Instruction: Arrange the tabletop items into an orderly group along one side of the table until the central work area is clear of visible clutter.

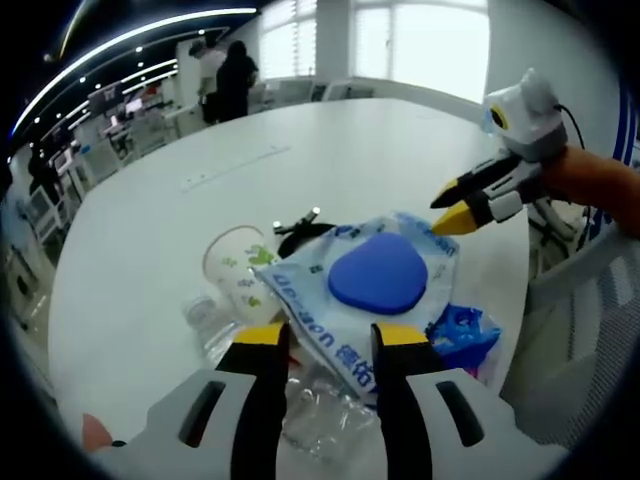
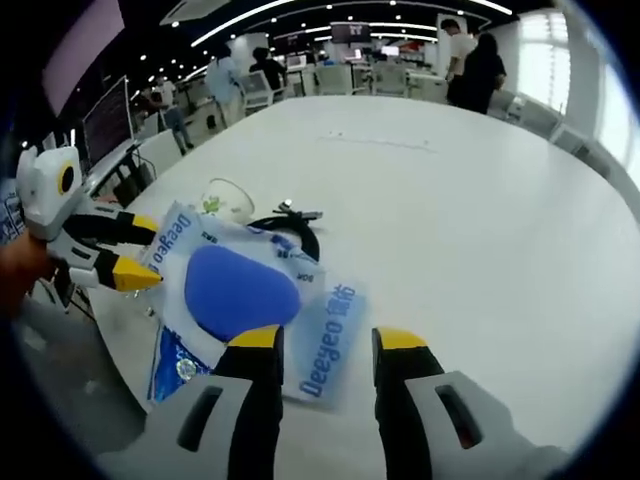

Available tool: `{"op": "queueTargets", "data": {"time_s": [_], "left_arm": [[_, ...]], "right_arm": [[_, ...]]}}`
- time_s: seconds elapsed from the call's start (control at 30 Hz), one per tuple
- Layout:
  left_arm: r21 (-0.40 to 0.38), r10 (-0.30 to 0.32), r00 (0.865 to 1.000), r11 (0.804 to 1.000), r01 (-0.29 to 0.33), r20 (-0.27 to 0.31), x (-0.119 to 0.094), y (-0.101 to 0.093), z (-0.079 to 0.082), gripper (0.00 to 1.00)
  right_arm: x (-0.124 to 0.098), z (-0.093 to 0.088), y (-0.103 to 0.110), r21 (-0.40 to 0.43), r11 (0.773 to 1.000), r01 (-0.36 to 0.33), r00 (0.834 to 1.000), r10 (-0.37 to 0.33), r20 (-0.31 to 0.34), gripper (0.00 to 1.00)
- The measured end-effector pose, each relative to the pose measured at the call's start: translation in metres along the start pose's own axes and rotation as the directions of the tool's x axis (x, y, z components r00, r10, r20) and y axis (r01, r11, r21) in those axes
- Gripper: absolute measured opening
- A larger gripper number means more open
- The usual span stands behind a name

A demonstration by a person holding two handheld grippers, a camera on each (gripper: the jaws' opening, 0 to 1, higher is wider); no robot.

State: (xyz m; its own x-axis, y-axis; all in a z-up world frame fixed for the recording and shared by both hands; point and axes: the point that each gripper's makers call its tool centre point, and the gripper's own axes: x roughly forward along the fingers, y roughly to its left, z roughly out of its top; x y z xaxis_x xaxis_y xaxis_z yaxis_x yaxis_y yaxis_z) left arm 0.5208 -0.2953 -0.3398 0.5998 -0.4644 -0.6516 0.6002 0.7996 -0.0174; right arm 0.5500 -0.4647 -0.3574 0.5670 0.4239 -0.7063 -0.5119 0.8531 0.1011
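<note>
While both grippers hover at the desk (image 2: 480, 200) edge, the left gripper (image 1: 327, 342) has its 2 yellow-tipped fingers (image 1: 262, 336) apart, nothing clamped between them; they frame the near edge of the wipes pack (image 1: 350, 300), and contact cannot be confirmed. The right gripper (image 2: 327, 342) likewise has its fingers (image 2: 400, 342) spread apart, empty, with the left fingertip over the pack's blue lid (image 2: 240, 290) and the right over bare desk.

Seen from the left gripper view, the right gripper's fingers are slightly parted at the pack's far corner, touching or just above it. Seen from the right gripper view, the left gripper's fingers sit at the pack's left corner.

The pack lies flat near the desk edge. A paper cup (image 1: 235, 265) lies on its side just beside it, with a black cable (image 2: 290, 225) behind. Crumpled clear plastic (image 1: 320, 420) and a blue wrapper (image 1: 465, 335) are partly hidden under the pack; their shapes are hard to make out.
</note>
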Motion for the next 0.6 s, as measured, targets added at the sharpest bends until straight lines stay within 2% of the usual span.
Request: {"op": "queueTargets", "data": {"time_s": [0.6], "left_arm": [[-0.009,-0.005,1.000,1.000,0.005,-0.016,0.009,0.000,-0.003,0.28]], "right_arm": [[0.013,-0.010,-0.002,0.092,0.996,-0.022,0.999,0.025,-0.040,0.32]]}}
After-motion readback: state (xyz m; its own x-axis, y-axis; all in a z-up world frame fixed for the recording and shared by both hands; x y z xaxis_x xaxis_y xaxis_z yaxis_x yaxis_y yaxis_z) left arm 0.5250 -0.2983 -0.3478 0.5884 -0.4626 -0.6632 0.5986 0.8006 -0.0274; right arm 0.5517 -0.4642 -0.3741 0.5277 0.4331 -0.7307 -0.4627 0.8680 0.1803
